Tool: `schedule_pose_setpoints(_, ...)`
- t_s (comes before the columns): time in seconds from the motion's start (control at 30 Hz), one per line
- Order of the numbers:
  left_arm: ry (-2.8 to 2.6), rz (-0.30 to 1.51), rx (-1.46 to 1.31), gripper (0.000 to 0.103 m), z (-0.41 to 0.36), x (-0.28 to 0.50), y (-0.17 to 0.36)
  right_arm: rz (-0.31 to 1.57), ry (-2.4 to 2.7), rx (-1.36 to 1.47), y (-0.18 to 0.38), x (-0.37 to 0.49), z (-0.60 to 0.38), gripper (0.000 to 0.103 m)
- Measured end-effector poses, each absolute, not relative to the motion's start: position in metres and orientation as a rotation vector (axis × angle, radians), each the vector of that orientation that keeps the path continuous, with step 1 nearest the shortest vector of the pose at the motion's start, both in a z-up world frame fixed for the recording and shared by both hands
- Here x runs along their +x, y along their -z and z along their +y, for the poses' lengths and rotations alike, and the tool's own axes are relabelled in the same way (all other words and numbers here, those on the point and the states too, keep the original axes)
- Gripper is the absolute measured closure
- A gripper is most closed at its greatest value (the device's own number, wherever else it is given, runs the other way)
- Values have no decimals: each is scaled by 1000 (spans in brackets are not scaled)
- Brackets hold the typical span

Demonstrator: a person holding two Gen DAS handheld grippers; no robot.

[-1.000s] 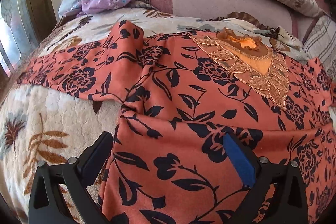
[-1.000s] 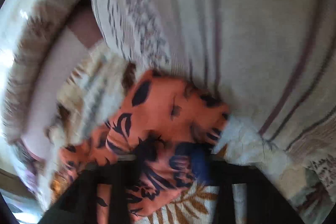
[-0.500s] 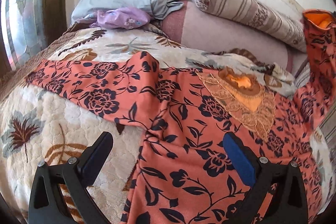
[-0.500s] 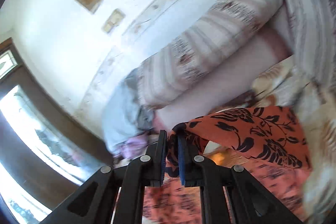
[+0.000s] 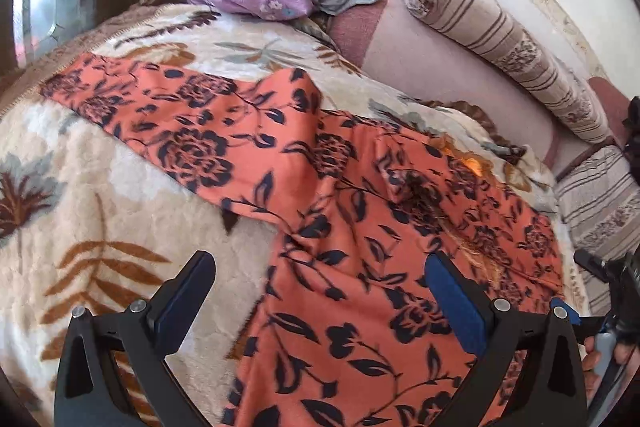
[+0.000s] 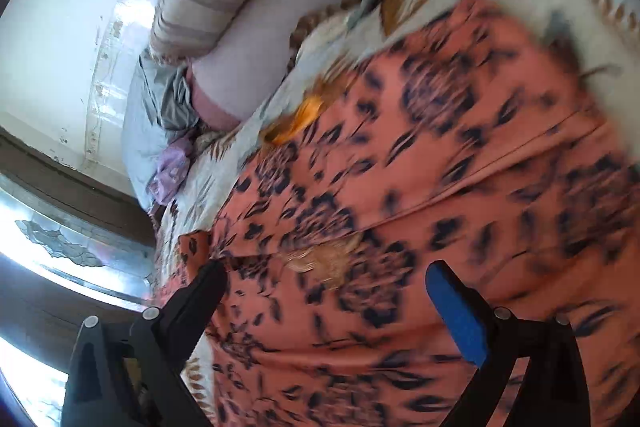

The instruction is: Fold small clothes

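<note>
Orange floral garment [image 5: 352,227] lies flat on bed blanket [image 5: 100,227]. Left hand-held gripper [image 5: 320,291]: released, empty. Right hand-held gripper [image 6: 324,303]: jaws opening, nothing btwn them.

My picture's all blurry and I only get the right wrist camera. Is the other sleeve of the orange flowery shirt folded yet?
Observer: No. In the left wrist view that sleeve lies spread out on the blanket.
Operator: Is the left gripper holding anything?
Observer: No. The left gripper has its fingers wide apart, pinching nothing, and the shirt lies beneath them.
Operator: Anything else I can't see?
Observer: A striped cushion sits just past the shirt's right edge.
</note>
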State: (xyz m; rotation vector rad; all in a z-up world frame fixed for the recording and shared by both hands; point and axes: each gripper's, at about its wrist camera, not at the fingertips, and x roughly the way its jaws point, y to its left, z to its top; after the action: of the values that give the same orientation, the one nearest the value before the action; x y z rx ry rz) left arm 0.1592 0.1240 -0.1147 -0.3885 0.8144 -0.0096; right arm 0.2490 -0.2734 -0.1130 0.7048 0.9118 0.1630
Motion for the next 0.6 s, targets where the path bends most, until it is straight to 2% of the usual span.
schedule_pose_setpoints(0.07,80,832,-471,0,121,163,114,864,-123,616,98,243,-301,2)
schedule_pose_setpoints(0.17,189,860,-658,0,115,180,109,884,-112,595,123,230,-326,2)
schedule_pose_setpoints(0.27,214,896,-744,0,107,223,107,787,-175,512,138,212,-326,2)
schedule_pose_setpoints(0.37,149,996,-782,0,101,270,126,804,-176,464,139,215,-317,0)
schedule_pose_setpoints(0.43,114,1058,-777,7,98,291,137,771,-205,555,141,212,-331,1)
schedule_pose_setpoints(0.47,104,1084,-774,18,97,298,142,759,-213,576,142,212,-331,1)
schedule_pose_setpoints(0.53,115,1150,-775,51,91,309,150,761,-213,556,142,212,-328,1)
schedule_pose_setpoints(0.57,122,1185,-770,87,88,313,152,764,-210,546,141,212,-327,1)
schedule_pose_setpoints(0.6,117,1205,-748,92,84,315,149,765,-211,550,141,212,-327,1)
